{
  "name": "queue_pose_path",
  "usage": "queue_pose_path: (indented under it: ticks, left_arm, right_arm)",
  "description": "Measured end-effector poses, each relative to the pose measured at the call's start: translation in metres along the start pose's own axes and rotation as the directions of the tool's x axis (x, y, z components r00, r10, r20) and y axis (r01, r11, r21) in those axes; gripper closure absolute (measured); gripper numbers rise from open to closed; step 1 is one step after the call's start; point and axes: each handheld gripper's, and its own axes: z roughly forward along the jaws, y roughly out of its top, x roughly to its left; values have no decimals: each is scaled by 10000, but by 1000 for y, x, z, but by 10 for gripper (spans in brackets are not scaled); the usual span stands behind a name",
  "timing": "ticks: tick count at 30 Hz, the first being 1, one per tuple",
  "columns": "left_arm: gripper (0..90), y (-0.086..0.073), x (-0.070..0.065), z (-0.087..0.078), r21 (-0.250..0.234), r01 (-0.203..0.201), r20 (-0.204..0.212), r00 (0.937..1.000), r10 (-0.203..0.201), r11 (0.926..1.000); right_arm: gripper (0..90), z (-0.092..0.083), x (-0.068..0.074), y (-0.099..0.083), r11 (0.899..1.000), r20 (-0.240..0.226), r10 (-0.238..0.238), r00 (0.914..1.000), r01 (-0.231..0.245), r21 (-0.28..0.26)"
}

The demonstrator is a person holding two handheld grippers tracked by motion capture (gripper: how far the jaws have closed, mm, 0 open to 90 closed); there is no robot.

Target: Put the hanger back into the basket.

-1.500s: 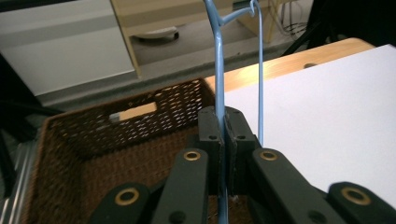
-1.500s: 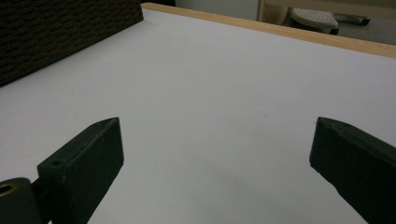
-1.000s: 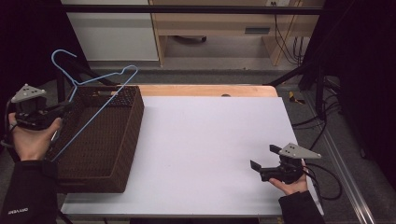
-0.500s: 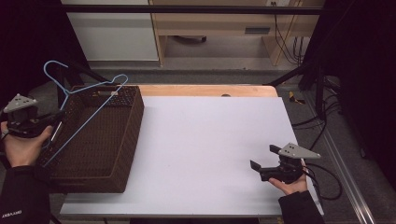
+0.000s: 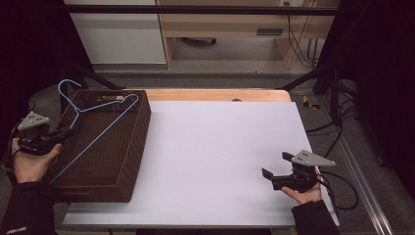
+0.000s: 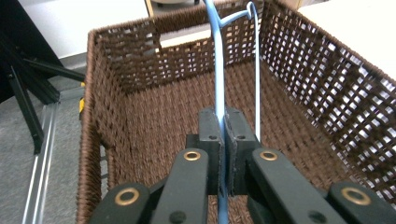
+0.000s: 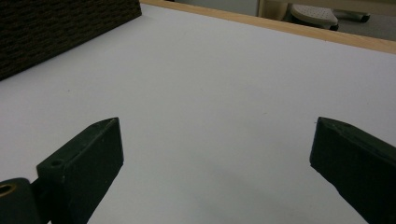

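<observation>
The left gripper (image 6: pixel 223 140) is clamped tight on one thin wire of the blue hanger (image 5: pixel 100 128), which slants over the brown basket (image 5: pixel 139 147), hook past the far rim. That hook could snag the weave, or the wire could twist in the pads. The right gripper (image 5: pixel 275 172) rests wide open and empty on the white table (image 5: pixel 215 147).

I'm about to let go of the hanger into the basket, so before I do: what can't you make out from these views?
- Whether the blue hanger touches the basket floor: in the left gripper view, the left gripper covers its lower wire.
- The hanger's hook tip: cut off by the top edge of the left gripper view.
- Basket's near inside wall: in the high view, hidden behind its own rim.
- Right gripper in the right gripper view: jaw tips cropped by the frame.
</observation>
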Motion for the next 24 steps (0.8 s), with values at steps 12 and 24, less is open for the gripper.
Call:
queue_pose_path:
  ticks: [12, 24]
  left_arm:
    - [871, -16, -12, 27, 900, -125, 320, 9994, 97, 9959]
    - [696, -11, -14, 22, 1054, -130, 60, 9999, 124, 9943]
  right_arm:
    - [32, 0, 0, 0, 10000, 6, -4, 10000, 4, 15]
    - [31, 0, 0, 0, 10000, 13, 2, 10000, -2, 10]
